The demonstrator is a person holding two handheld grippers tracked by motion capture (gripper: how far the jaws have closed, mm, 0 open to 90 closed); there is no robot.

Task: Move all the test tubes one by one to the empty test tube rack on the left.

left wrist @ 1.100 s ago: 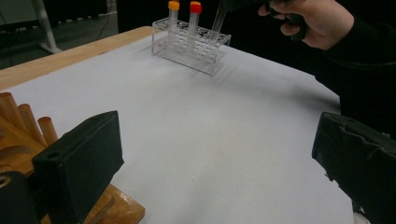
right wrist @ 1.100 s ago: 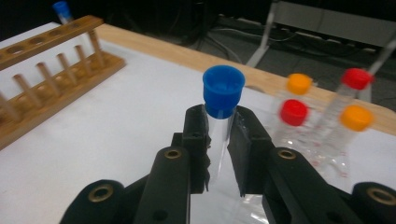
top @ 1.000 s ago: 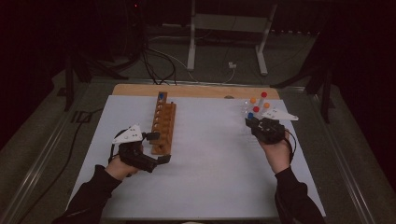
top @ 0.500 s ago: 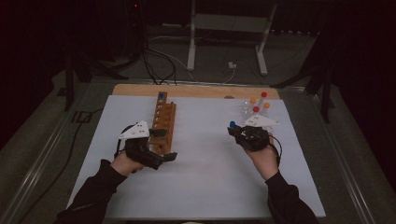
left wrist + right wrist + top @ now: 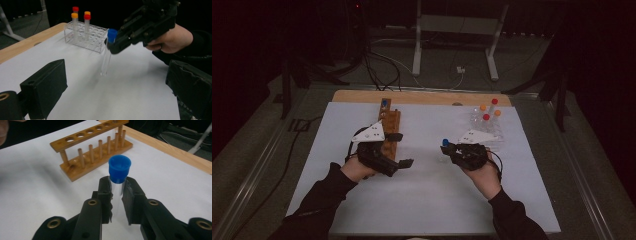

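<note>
My right gripper [image 5: 447, 148] is shut on a clear tube with a blue cap [image 5: 119, 168], gripped just under the cap and held upright above the white sheet. In the left gripper view the tube [image 5: 106, 60] hangs from the right gripper [image 5: 112, 47] with its lower end just over the sheet. My left gripper [image 5: 401, 149] is open, its jaws wide apart with nothing between them, and faces the tube from the left. It sits beside the near end of the wooden rack [image 5: 388, 131], whose far end carries a blue-capped tube [image 5: 384, 103].
A clear plastic rack [image 5: 487, 122] with several red- and orange-capped tubes [image 5: 85, 17] stands at the back right. The wooden rack [image 5: 92, 147] has a row of holes and pegs. A wooden strip [image 5: 422, 96] edges the far side of the white sheet [image 5: 427, 200].
My right gripper has carried the blue-capped tube leftward from the plastic rack toward the middle. My left gripper has shifted right and a little up beside the wooden rack.
</note>
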